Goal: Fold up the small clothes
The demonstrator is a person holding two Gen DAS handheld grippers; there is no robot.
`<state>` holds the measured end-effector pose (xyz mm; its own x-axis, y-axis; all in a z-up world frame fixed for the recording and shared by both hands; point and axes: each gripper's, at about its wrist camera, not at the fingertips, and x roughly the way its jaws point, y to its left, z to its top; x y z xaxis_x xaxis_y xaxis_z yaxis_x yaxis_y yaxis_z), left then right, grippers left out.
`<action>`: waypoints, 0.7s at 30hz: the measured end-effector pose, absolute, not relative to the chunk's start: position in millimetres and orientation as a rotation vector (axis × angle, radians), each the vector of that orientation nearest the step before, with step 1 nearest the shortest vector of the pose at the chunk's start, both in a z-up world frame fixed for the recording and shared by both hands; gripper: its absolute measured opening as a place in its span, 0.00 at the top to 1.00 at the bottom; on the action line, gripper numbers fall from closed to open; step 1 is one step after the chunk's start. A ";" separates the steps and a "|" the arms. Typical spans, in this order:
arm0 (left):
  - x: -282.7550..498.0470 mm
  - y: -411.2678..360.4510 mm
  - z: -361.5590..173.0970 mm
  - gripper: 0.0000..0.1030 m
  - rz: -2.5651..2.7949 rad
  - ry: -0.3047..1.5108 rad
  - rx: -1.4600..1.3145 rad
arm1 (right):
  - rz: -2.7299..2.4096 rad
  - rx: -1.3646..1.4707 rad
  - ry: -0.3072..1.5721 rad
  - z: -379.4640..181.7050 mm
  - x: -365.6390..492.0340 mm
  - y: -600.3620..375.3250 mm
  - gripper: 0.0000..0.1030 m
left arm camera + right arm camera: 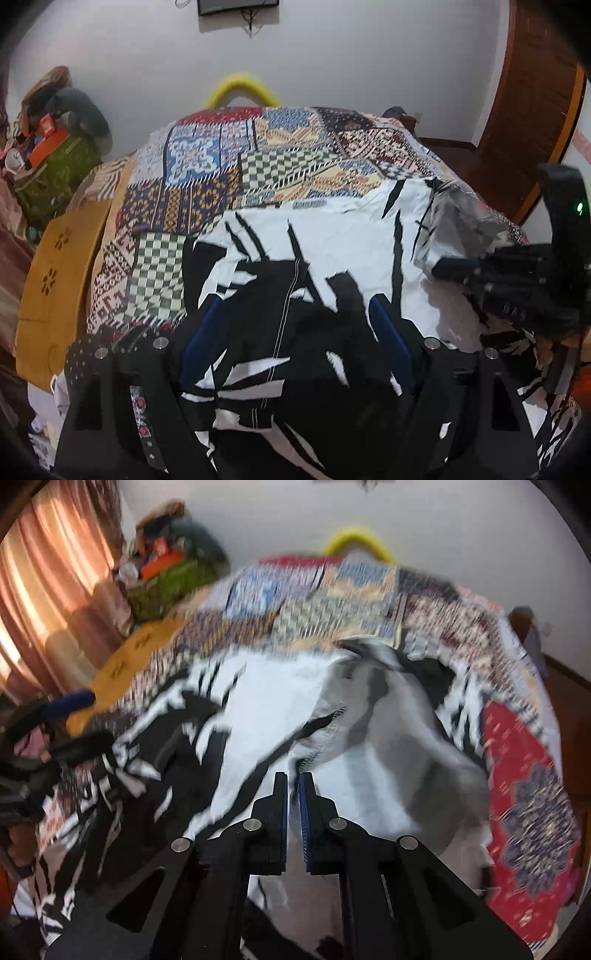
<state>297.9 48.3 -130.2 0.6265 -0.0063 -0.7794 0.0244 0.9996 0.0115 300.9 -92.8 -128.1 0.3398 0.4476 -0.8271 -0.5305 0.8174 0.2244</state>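
Right gripper (293, 786) pinching crumpled black-white garment (266, 701), patchwork bedspread (229, 162)

A black-and-white garment (314, 258) printed with jagged streaks lies spread and rumpled across the patchwork bedspread (221, 166). Its near part is mostly black with a thin white stitched seam; the far part is mostly white. One edge is turned up, showing the grey inside and an overlocked hem (369, 709).
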 end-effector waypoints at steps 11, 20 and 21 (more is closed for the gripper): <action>315.3 30.9 -135.1 0.22 -0.058 0.934 -0.008 | 0.665 -0.084 0.939 -85.1 275.5 -126.3 0.69; 356.4 -24.7 -134.9 0.21 -0.160 0.942 0.027 | 0.512 -0.041 0.868 -85.3 292.5 -176.3 0.69; 360.7 -29.4 -136.9 0.21 -0.170 0.943 0.031 | 0.506 -0.037 0.877 -89.7 294.2 -180.5 0.69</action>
<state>360.7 -29.4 -136.9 0.5750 -0.1316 -0.8075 0.1587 0.9862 -0.0478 294.2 -180.5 -89.7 0.5298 0.4094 -0.7428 -0.4389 0.8817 0.1729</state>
